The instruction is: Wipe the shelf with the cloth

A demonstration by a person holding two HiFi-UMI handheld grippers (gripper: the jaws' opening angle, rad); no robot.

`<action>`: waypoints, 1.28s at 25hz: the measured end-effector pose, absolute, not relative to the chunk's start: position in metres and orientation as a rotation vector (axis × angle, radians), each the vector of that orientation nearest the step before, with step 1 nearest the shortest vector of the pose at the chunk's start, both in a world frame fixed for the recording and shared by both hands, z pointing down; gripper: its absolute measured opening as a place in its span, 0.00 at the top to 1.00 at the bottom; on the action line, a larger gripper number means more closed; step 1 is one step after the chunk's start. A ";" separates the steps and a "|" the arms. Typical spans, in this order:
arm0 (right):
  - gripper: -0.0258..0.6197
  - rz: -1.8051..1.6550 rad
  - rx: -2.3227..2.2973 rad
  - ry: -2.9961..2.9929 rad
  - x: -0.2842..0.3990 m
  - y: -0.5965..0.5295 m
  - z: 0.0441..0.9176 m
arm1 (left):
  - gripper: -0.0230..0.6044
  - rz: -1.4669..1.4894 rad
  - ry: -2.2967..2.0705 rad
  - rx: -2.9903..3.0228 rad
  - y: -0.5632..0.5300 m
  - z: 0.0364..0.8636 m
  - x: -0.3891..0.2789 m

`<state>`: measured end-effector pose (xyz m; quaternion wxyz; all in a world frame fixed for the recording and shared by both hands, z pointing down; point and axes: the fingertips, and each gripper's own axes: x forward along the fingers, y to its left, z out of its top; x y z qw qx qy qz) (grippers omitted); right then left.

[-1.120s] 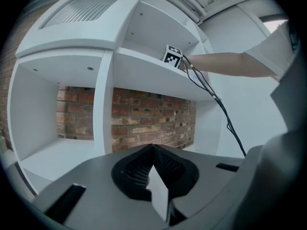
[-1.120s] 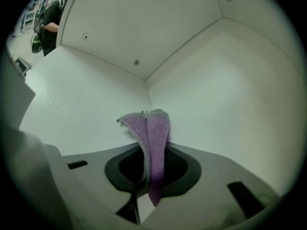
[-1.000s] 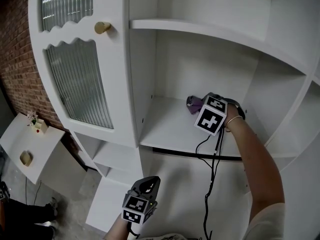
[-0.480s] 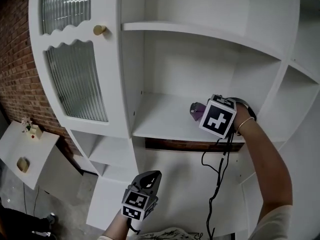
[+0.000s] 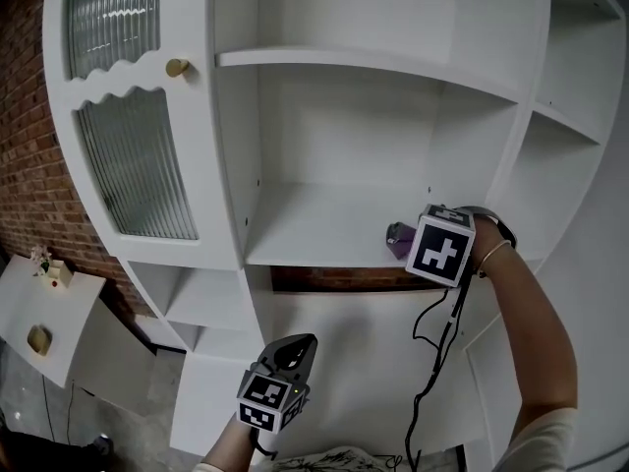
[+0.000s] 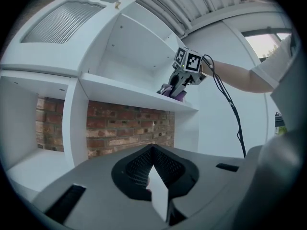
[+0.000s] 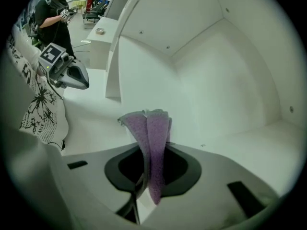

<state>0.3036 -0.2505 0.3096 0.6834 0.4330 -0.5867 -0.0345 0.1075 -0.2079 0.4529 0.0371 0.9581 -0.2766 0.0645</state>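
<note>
The right arm stretches forward, the right gripper (image 5: 407,238) clamped on a purple cloth (image 7: 153,138) at the front right of the white shelf (image 5: 314,232). The left gripper (image 5: 292,346) is held low near the body, jaws together on nothing. Only the right gripper view shows a person (image 7: 53,8) standing in the background.

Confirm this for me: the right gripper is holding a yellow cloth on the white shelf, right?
Not quite: the cloth is purple, not yellow, as the right gripper view shows. The right gripper does hold it on the white shelf.
</note>
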 end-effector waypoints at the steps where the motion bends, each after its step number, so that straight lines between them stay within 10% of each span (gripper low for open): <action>1: 0.85 -0.071 0.970 -1.316 0.304 -0.249 0.311 | 0.94 0.206 -0.839 2.943 -0.207 0.453 0.109; 32: 0.86 -0.182 1.035 -1.186 0.345 -0.376 0.318 | 0.94 0.292 -0.988 2.824 -0.267 0.474 0.113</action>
